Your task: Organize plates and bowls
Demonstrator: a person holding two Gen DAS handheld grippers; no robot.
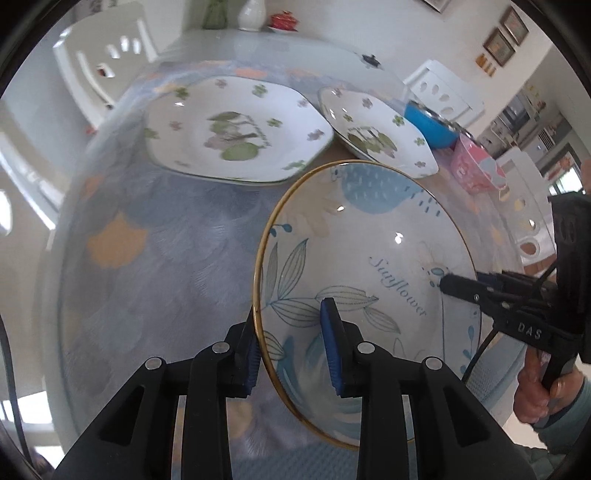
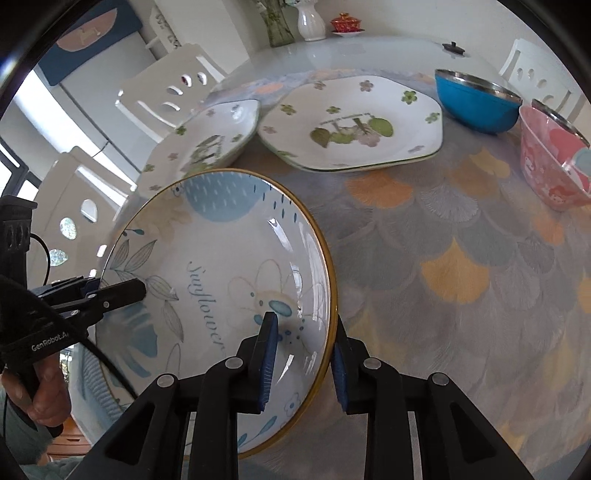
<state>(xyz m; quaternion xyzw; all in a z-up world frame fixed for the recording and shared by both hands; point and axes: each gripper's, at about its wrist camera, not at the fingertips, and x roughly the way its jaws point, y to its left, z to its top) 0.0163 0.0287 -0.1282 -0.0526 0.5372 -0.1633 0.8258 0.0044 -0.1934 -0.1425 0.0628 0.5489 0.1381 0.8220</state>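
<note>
A round gold-rimmed plate point(image 1: 351, 240) printed "Sunflower" hangs tilted above the patterned tablecloth, held at opposite edges. My left gripper point(image 1: 291, 354) is shut on its left rim, and my right gripper point(image 2: 303, 363) is shut on the right rim of the same plate point(image 2: 221, 236). Each view shows the other gripper's black fingertip pressed on the plate's far side. Beyond lie two white clover-patterned plates point(image 1: 236, 129) point(image 1: 376, 129), a blue bowl point(image 2: 476, 103) and a pink bowl point(image 2: 554, 162).
White chairs point(image 2: 166, 96) surround the table. A white vase point(image 2: 310, 22), a red lidded cup point(image 2: 345, 22) and a small black knob point(image 2: 453, 47) stand on the bare glass at the far end. A person's hand point(image 1: 535, 391) grips the right tool.
</note>
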